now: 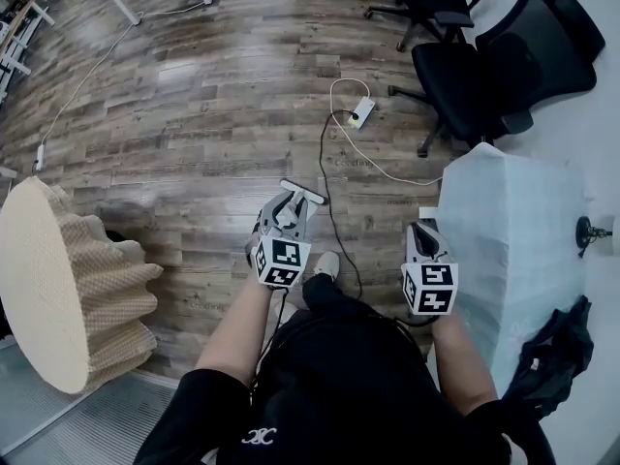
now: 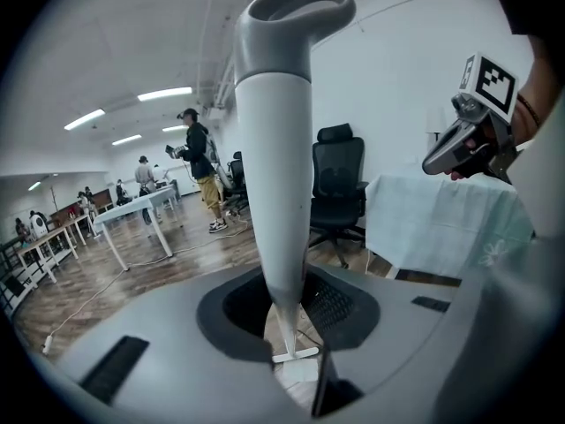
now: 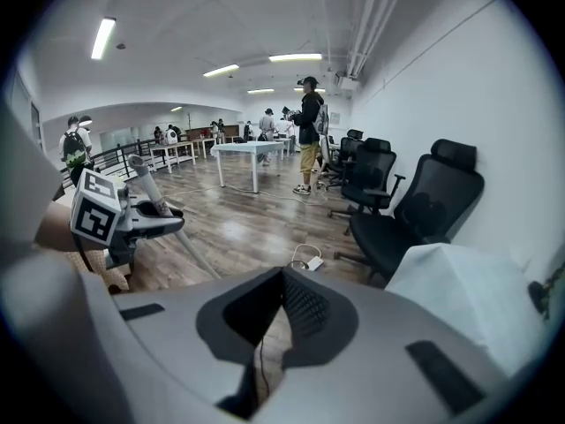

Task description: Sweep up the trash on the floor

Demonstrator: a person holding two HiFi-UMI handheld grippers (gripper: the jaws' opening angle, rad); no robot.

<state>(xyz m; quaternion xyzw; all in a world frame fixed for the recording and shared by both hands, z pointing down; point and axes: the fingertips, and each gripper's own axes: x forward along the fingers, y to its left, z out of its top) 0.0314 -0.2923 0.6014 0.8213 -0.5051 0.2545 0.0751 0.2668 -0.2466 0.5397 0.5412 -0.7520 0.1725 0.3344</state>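
Grey handle: upright, clamped between the jaws of the left gripper, looped top end above them. Below, it narrows to a thin rod ending in a small white crossbar on the wood floor. Sweeping head hard to make out; cannot tell broom from dustpan.

Right gripper: jaws apart, nothing between them, only floor and a black cable seen through the gap. It is held just beside the cloth-covered table, which the frame edge cuts off.

Further out: white power strip, black office chairs.
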